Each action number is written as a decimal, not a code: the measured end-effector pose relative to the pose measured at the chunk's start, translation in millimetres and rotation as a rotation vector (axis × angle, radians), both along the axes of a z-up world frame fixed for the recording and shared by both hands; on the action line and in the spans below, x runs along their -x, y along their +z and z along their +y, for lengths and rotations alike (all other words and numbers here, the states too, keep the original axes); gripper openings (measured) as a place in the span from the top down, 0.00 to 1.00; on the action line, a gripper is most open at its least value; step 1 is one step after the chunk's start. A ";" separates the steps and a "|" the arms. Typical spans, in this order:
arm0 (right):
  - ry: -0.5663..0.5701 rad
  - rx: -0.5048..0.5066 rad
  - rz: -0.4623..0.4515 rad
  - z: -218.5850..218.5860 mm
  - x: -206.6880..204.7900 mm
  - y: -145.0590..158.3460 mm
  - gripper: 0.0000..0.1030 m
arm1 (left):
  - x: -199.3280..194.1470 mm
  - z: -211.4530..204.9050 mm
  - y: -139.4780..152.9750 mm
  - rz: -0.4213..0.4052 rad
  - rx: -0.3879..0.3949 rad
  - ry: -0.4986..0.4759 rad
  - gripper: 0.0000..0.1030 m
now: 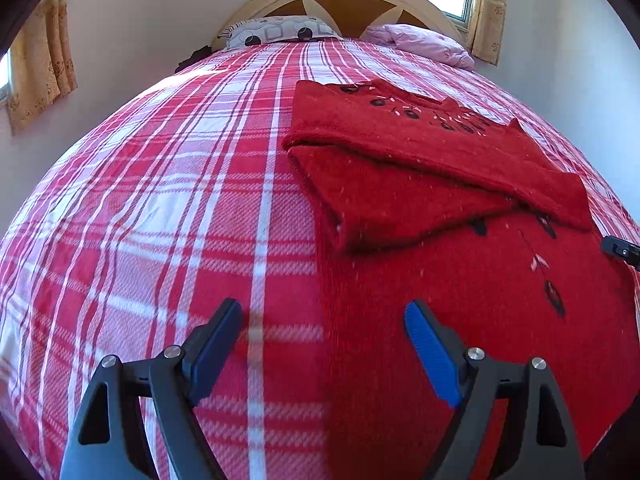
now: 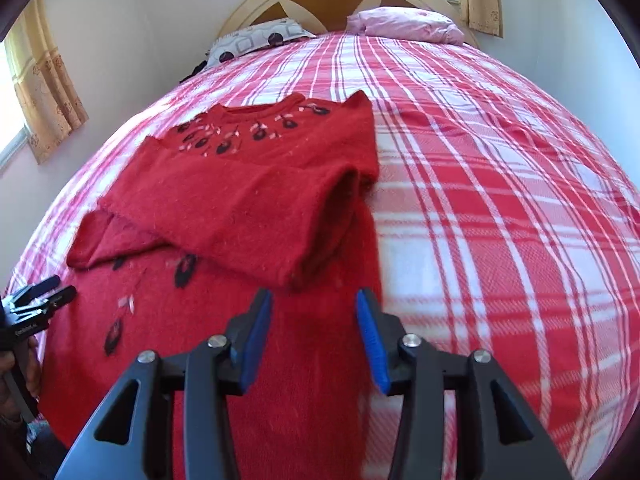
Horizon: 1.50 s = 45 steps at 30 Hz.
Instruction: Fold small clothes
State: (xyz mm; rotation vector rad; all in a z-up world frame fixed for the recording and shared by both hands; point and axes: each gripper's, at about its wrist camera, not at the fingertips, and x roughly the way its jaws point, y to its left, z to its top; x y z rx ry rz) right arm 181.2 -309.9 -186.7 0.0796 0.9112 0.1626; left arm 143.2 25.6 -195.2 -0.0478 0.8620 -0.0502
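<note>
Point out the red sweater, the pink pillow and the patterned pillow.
red sweater (image 2: pixel 248 184): right wrist view, on the folded-over sleeve.
pink pillow (image 2: pixel 404 24): right wrist view, on its top middle.
patterned pillow (image 1: pixel 276 32): left wrist view, on its front face.

A plaid-sheeted bed (image 2: pixel 500 208) carries a red sweater (image 2: pixel 248 200) and two pillows (image 2: pixel 404 24).

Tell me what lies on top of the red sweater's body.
Both sleeves lie folded across the red sweater, the right sleeve overlapping the left sleeve. Whatever embroidery sits beneath them is covered; flowers show only at the neckline and below the sleeves.
</note>
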 end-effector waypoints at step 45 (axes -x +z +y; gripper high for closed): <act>-0.061 -0.135 0.071 -31.9 138.6 -16.8 0.54 | 121.7 -15.2 0.4 0.085 0.051 -0.082 0.19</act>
